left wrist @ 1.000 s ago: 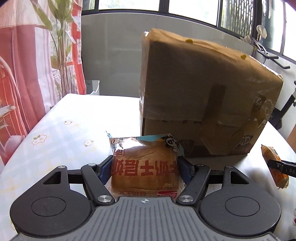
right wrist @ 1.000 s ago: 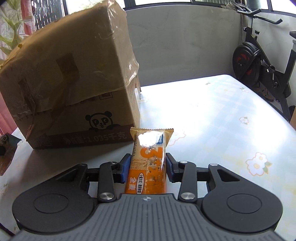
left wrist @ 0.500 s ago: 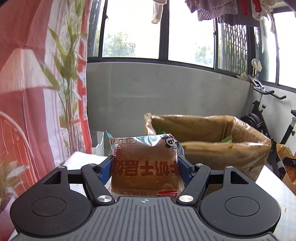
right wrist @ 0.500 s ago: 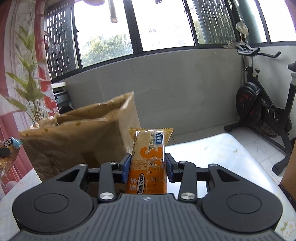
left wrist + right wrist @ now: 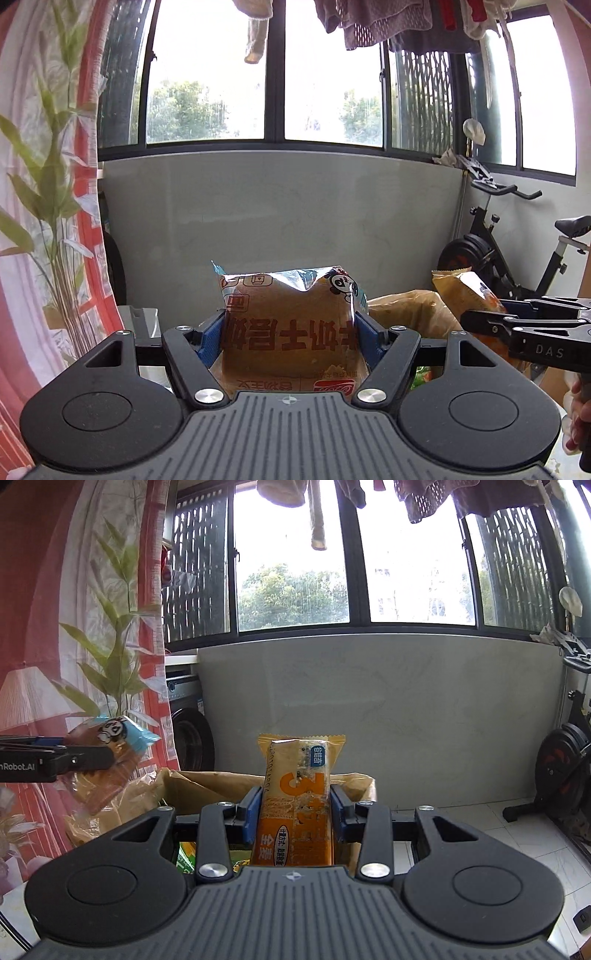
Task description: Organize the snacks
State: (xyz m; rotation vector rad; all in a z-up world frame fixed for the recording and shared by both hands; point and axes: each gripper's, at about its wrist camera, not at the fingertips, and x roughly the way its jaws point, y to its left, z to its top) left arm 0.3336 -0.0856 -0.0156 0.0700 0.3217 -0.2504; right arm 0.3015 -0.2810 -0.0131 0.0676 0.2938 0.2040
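My left gripper (image 5: 290, 325) is shut on a wide bread packet (image 5: 290, 332) with brown print and a panda on its top corner. My right gripper (image 5: 294, 805) is shut on a narrow orange biscuit bar (image 5: 297, 797) that stands upright between the blue pads. Both are held up in the air above the open cardboard box (image 5: 207, 786), whose brown rim shows just under the snacks. The right gripper (image 5: 476, 317) with its orange bar (image 5: 465, 291) shows at the right of the left wrist view. The left gripper (image 5: 103, 757) with the bread packet (image 5: 107, 749) shows at the left of the right wrist view.
Colourful packets (image 5: 186, 856) lie inside the box. A red and white curtain (image 5: 44, 221) and a leafy plant (image 5: 114, 672) hang at the left. An exercise bike (image 5: 517, 258) stands at the right before a grey wall (image 5: 277, 221) under windows. A hand (image 5: 580, 421) holds the right gripper's grip.
Both grippers have risen from the table with their snacks still held. The box, seen from the side before, now lies below them with its open top in view. The two grippers came closer together.
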